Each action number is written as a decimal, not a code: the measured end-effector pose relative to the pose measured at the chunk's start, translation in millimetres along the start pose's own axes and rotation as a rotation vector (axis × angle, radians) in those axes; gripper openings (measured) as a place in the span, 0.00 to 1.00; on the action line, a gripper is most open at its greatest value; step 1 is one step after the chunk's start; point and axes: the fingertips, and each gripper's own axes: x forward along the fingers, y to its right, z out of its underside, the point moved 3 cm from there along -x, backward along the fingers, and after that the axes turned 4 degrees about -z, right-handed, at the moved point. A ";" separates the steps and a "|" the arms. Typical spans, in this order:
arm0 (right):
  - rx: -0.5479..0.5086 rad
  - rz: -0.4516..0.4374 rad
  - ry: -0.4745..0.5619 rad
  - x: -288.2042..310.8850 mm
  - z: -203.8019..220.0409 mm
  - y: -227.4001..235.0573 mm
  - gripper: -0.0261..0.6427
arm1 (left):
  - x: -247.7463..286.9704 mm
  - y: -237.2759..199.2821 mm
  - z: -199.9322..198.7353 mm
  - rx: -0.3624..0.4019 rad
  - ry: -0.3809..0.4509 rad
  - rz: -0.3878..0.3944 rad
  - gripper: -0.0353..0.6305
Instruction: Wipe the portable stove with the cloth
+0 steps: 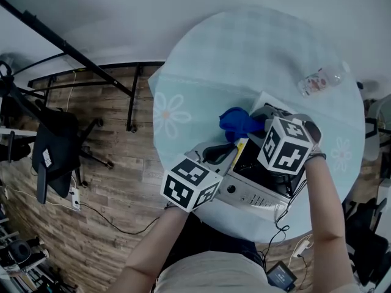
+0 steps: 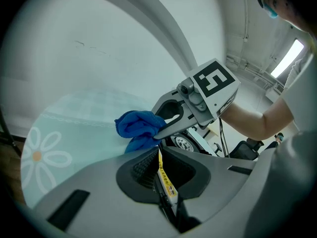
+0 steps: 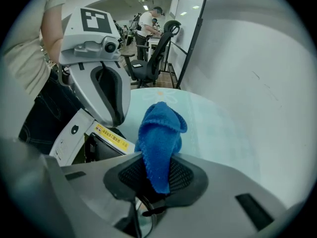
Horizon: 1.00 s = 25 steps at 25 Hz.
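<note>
Round pale floral table [image 1: 244, 47], right tool [image 3: 158, 176] clamped on fuzzy blue cloth [image 3: 161, 130], left tool [image 2: 161, 175] pinching stove [image 1: 252, 191] rim

fuzzy blue cloth [image 3: 159, 143], smooth metal stove [image 1: 250, 194], smooth tablecloth [image 1: 208, 72], clear plastic bottle [image 1: 321, 80], wood-plank floor [image 1: 104, 182]

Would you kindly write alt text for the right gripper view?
The right gripper has its jaws shut on a blue cloth that stands up above a pale table. At left, the left gripper holds the stove by its edge; an office chair stands behind.
</note>
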 end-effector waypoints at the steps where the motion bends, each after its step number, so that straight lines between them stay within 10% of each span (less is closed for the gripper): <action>1: -0.011 0.004 -0.011 -0.5 1.6 2.2 0.19 | 1.1 -0.5 -0.8 -0.001 -0.001 0.000 0.11; 25: -0.105 0.121 -0.149 -5.6 26.9 47.4 0.19 | 17.4 -7.7 -11.5 -0.003 0.001 0.002 0.11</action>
